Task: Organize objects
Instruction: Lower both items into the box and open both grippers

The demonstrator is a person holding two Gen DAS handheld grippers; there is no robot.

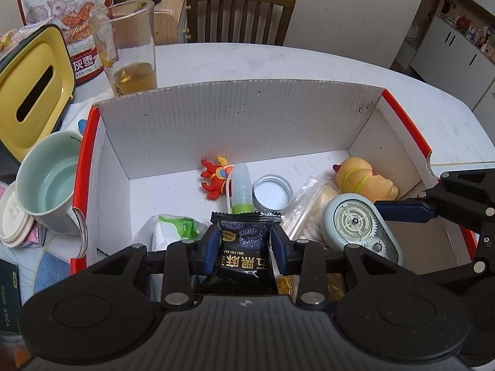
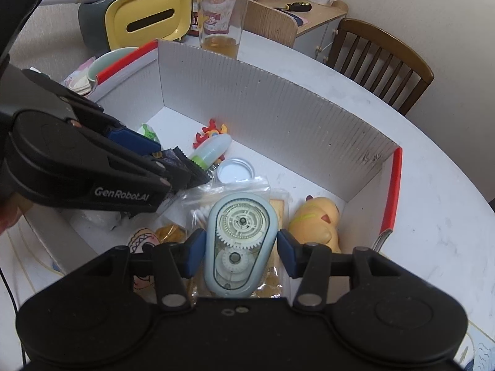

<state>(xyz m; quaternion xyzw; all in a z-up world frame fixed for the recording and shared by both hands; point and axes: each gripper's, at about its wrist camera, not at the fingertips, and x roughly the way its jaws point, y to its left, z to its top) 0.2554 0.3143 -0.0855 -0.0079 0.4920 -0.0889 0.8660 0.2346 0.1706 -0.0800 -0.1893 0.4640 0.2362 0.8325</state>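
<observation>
Hiding gold packet (image 1: pixel 283 283), black snack packet (image 1: pixel 244 247) in left tongs (image 1: pixel 245 249)

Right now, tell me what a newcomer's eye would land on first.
Two grippers over a white cardboard box: the left gripper clamps a black snack packet, and the right gripper has a pale-blue correction tape dispenser between its pads. Behind the box stands a tall glass with amber liquid.
</observation>
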